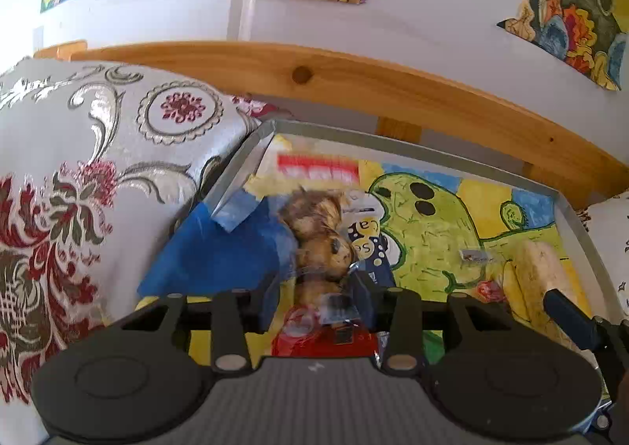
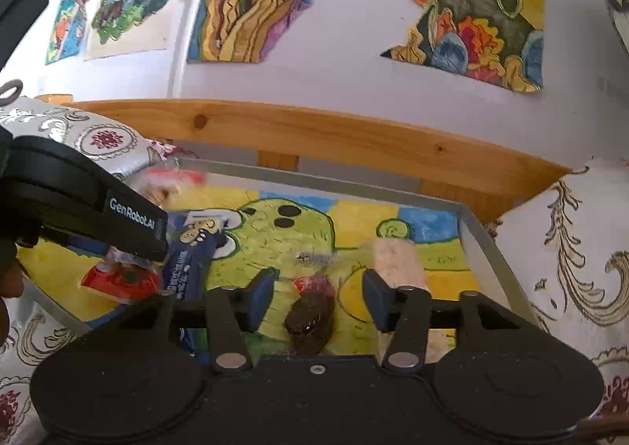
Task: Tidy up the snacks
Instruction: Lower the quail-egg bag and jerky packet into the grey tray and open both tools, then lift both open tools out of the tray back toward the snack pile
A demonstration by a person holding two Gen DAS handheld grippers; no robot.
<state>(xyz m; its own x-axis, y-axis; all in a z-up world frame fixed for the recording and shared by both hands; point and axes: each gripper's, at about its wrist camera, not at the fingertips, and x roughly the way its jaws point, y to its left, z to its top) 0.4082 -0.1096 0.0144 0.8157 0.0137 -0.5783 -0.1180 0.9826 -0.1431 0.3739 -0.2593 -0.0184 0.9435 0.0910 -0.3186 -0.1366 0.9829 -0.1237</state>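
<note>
My left gripper (image 1: 319, 289) is shut on a clear-wrapped brown pastry pack (image 1: 318, 236) with a red label, held just above the tray's left side. The right wrist view shows that gripper's black body (image 2: 98, 217) with the red end of the pack (image 2: 118, 280) under it. My right gripper (image 2: 318, 299) is open, its blue pads on either side of a dark brown wrapped snack (image 2: 310, 321) that lies on the tray. A pale roll-shaped snack (image 2: 397, 262) lies just right of it. A blue snack pack (image 2: 188, 260) lies between the two grippers.
The grey metal tray (image 2: 485, 244) is lined with a painted green-and-yellow drawing. A red-and-white pack (image 1: 318, 170) sits in its far left corner. Patterned cushions (image 1: 78, 170) flank the tray, and a wooden rail (image 1: 354, 83) and a wall with paintings stand behind.
</note>
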